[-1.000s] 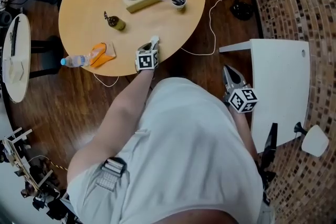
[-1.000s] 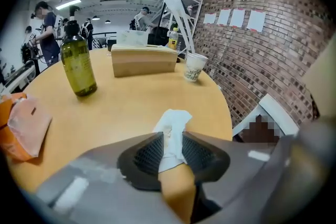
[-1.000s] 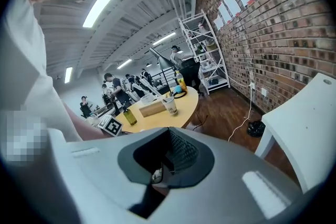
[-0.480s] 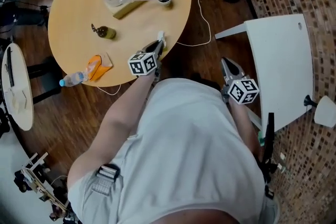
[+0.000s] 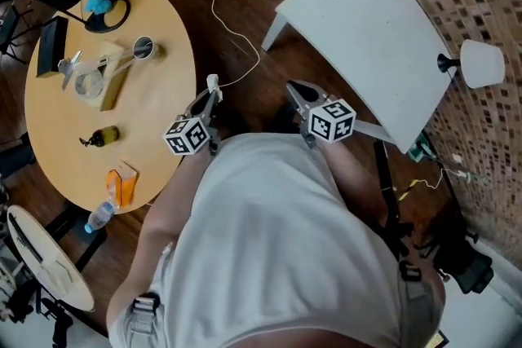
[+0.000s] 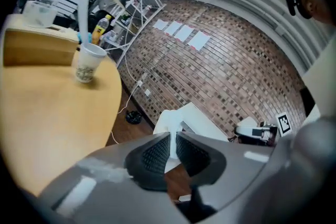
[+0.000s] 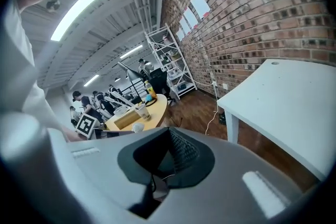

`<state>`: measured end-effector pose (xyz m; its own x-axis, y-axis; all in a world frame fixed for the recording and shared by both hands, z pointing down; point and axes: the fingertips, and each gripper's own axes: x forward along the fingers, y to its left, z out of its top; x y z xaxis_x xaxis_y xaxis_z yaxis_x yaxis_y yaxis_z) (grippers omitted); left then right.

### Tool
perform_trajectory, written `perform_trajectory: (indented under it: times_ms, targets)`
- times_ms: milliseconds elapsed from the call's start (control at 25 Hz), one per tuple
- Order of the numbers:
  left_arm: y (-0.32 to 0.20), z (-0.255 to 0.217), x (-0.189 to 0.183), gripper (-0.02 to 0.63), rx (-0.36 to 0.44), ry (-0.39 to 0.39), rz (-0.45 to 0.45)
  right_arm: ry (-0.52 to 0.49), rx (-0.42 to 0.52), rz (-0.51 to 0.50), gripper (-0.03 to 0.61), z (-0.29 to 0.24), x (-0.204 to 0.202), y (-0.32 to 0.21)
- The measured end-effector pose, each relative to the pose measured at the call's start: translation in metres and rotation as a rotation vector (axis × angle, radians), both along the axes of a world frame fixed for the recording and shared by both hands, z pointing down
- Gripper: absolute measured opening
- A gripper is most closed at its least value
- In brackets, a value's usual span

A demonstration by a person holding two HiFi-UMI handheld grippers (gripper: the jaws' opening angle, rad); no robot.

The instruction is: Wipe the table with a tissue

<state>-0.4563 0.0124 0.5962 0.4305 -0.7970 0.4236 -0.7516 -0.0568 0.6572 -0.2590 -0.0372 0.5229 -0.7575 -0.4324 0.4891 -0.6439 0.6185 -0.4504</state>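
My left gripper (image 5: 210,99) hangs just off the right edge of the round wooden table (image 5: 155,106), over the dark floor. Its jaws have just been closing, and a small white tissue (image 5: 214,82) sticks out from between them. In the left gripper view the tissue (image 6: 169,126) is pinched between the two dark pads of the left gripper (image 6: 173,138), with the table top (image 6: 47,123) to the left. My right gripper (image 5: 294,88) is held to the right, near the white table, jaws together and empty. In the right gripper view, the right gripper (image 7: 168,135) points toward the round table (image 7: 149,118).
A white table (image 5: 367,37) stands at the upper right, with a cable (image 5: 236,37) trailing on the floor beside it. On the round table are a paper cup (image 5: 143,48), a wooden box (image 5: 110,81), a small bottle (image 5: 106,136) and an orange packet (image 5: 122,183).
The left gripper has lifted from the table's edge with the tissue and moved off to the table's side. The right gripper has shifted toward the white table. The head view has swung round.
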Motion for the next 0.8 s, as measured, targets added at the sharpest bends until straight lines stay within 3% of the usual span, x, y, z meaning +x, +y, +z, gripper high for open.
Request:
perform_trajectory:
  times_ms: [120,320,800]
  targets:
    - [-0.022,-0.013,0.024,0.044,0.033,-0.03,0.067,-0.018,-0.002,0.04,0.008,-0.001,0.018,-0.01]
    - [-0.059,-0.02,0.061,0.046,0.032,-0.143,0.125,-0.04,0.014,0.089,0.008,-0.004,0.06,-0.031]
    - [-0.139,-0.035,0.194,0.046,0.097,-0.217,0.291,-0.086,0.033,0.263,0.008,-0.011,0.199,-0.078]
